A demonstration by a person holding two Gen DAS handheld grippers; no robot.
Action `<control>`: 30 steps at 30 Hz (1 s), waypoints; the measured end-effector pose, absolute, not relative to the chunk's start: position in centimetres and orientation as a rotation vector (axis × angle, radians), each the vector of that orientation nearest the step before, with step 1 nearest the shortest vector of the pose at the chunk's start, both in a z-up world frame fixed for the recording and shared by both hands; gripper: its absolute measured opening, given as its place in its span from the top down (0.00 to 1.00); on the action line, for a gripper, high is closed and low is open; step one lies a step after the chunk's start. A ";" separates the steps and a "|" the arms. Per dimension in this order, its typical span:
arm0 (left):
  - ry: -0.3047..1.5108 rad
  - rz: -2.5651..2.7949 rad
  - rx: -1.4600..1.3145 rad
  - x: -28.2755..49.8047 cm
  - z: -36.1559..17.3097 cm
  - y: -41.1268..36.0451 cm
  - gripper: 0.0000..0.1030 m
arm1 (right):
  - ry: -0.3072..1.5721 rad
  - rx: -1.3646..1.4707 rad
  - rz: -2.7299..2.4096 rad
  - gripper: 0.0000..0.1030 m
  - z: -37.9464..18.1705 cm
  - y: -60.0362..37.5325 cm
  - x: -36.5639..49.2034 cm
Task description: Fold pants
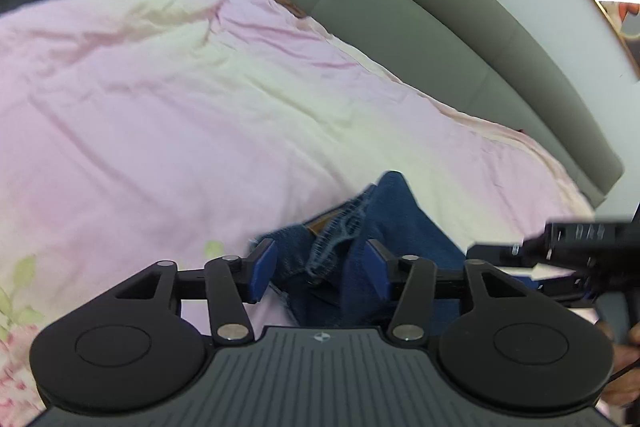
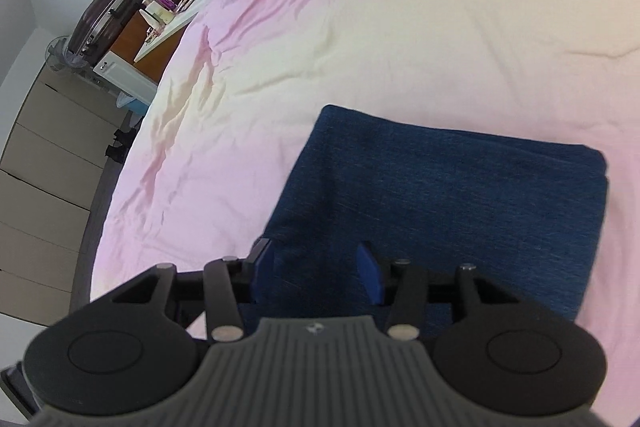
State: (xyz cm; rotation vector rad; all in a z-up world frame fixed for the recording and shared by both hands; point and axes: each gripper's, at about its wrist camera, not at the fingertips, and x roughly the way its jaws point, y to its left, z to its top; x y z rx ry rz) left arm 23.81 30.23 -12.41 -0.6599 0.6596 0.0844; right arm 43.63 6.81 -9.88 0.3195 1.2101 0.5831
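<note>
- The left gripper (image 1: 318,273) stands with its blue pads spread; a rumpled bunch of the jeans (image 1: 360,243) sits in the gap, but neither pad seems to press on it, so it looks let go.
- The right gripper (image 2: 318,273) is also parted, about halfway, and hovers over the near edge of the folded jeans (image 2: 448,203) with nothing pinched between the pads.
- From the left one's side I can see the right tool (image 1: 560,247) just off to the right, low over the same cloth, so both hands are close together at one end of the bundle.
- The jeans lie straight ahead of both tools. In the right view they form a neat, thick rectangle that runs away and to the right, its far corner squared off.
- The end under the left gripper is the untidy one: seams, a frayed paler inside and a tan patch show there. I'd judge that hand is nearer whatever needs tucking.
- The denim is dark blue, coarse-woven and stiff enough to hold a crease.
- Under it, the bedspread (image 2: 360,47) is soft, pink fading to cream, lightly wrinkled.
- A padded grey headboard (image 1: 440,27) curves along the far side.
</note>
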 end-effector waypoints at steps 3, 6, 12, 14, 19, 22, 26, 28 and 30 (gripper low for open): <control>0.687 0.012 -0.721 24.2 -12.2 30.7 0.28 | 1.169 0.238 0.553 0.57 -9.6 3.7 42.6; 0.706 0.009 -0.707 25.0 -12.0 30.4 0.23 | 1.141 0.185 0.534 0.57 -10.1 0.5 41.6; 0.825 -0.011 -0.647 26.8 -13.0 28.1 0.20 | 1.126 0.097 0.499 0.57 -12.8 -4.3 38.9; 0.831 -0.035 -0.645 26.7 -13.4 27.3 0.20 | 1.137 0.101 0.492 0.57 -14.0 -5.4 38.3; 0.848 -0.015 -0.546 27.2 -13.2 25.7 0.78 | 1.144 0.108 0.503 0.57 -16.0 -6.7 37.5; 0.782 -0.086 -0.423 26.9 -10.3 24.2 0.83 | 1.127 0.126 0.518 0.57 -15.9 -6.7 37.6; 0.733 -0.172 -0.259 28.1 -6.5 22.2 0.84 | 1.048 0.082 0.569 0.57 -14.7 -6.0 37.1; 0.736 -0.168 -0.247 29.0 -6.0 22.6 0.84 | 1.010 0.072 0.599 0.58 -14.2 -5.6 36.9; 0.773 -0.140 -0.273 30.0 -6.9 24.0 0.84 | 0.982 0.068 0.625 0.58 -13.9 -5.2 36.8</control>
